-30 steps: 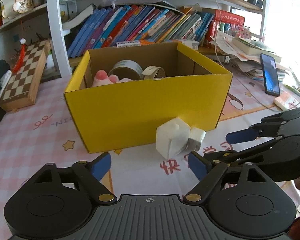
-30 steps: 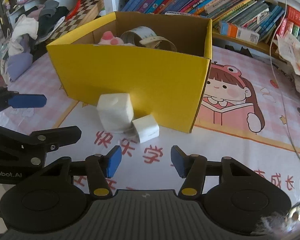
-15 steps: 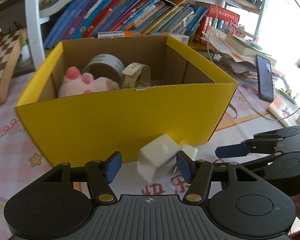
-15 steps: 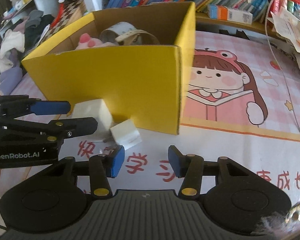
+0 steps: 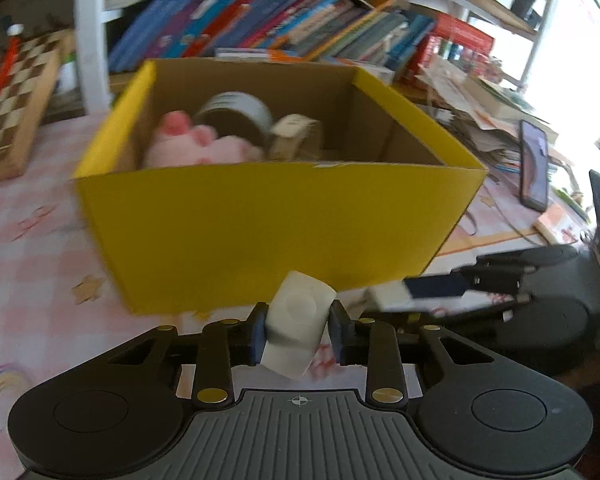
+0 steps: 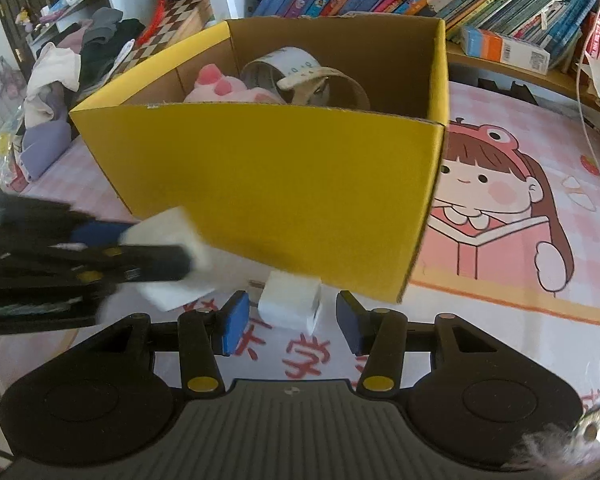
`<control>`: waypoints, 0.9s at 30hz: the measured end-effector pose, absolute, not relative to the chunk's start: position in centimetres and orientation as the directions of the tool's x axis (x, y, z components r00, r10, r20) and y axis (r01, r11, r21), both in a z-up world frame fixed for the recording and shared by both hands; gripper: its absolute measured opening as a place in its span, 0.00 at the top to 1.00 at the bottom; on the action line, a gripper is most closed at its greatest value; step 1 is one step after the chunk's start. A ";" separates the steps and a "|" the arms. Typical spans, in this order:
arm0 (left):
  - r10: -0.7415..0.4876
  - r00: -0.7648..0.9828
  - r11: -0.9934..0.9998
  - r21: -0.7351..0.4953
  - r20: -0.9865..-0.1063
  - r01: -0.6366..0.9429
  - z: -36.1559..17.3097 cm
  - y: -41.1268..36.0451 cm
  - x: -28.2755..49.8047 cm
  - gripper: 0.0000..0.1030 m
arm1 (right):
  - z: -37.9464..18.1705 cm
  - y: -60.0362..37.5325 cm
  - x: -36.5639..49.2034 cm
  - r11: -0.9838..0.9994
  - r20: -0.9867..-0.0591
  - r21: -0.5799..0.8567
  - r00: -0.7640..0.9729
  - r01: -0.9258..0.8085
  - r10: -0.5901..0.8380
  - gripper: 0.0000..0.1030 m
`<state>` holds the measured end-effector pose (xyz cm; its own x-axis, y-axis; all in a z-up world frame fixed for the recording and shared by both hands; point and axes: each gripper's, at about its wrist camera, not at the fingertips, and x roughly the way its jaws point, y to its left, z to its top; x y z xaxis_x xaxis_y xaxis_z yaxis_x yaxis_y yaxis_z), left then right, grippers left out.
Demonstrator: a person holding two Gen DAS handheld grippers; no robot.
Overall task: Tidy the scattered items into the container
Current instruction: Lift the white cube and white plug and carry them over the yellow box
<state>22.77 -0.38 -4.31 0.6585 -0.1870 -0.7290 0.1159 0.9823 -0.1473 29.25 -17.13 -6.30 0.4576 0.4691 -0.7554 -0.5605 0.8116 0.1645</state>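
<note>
A: Looking at your left gripper [image 5: 298, 334], what do you have?

B: You have a white block [image 5: 296, 334], tilted, with a round mark on its face. Your fingers squeeze it from both sides, just in front of the yellow box [image 5: 268, 232].

A: And your right gripper [image 6: 288, 324]?

B: Your fingers are spread wide. A small white plug [image 6: 290, 304] lies on the table between them, touching neither. It sits near the box's front corner.

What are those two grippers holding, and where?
Left gripper pinches the larger white plastic block by its opposite sides. Right gripper is open around the small white charger.
</note>
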 end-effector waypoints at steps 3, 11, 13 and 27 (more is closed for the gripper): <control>-0.158 0.656 0.986 -0.147 -0.738 0.073 -4.1 0.8 21.5 0.73 | -6.5 -16.7 29.7 0.813 -0.759 0.165 0.455 -0.558 0.466 0.57; -0.141 0.677 0.988 -0.150 -0.723 0.047 -2.4 2.1 19.5 0.74 | -6.2 -16.5 29.3 0.796 -0.766 0.164 0.433 -0.582 0.475 0.65; -0.152 0.695 0.987 -0.142 -0.703 0.072 -1.4 1.9 19.2 0.74 | -5.5 -16.9 28.7 0.776 -0.756 0.177 0.421 -0.606 0.501 0.65; -0.230 0.836 0.973 -0.097 -0.498 0.210 6.7 0.6 20.3 0.74 | 4.2 -20.3 25.9 0.674 -0.557 0.208 0.480 -0.708 0.677 0.65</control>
